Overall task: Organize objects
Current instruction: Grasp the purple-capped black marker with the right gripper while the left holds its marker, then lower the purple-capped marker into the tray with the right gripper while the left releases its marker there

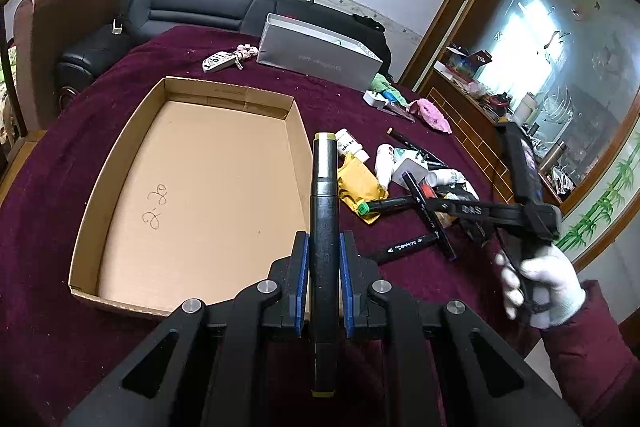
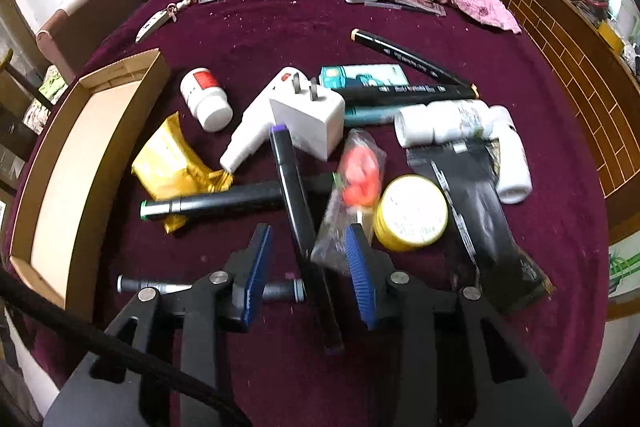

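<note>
Left claw [image 1: 324, 263] clenching an olive-capped black marker [image 1: 323, 227] lengthwise, hovering over the near edge of the open cardboard tray [image 1: 120, 147], right claw [image 2: 308, 263] released, jaws spread, straddling a purple-capped marker [image 2: 296, 195] amid clutter on the maroon-clothed table [image 2: 256, 27]
</note>
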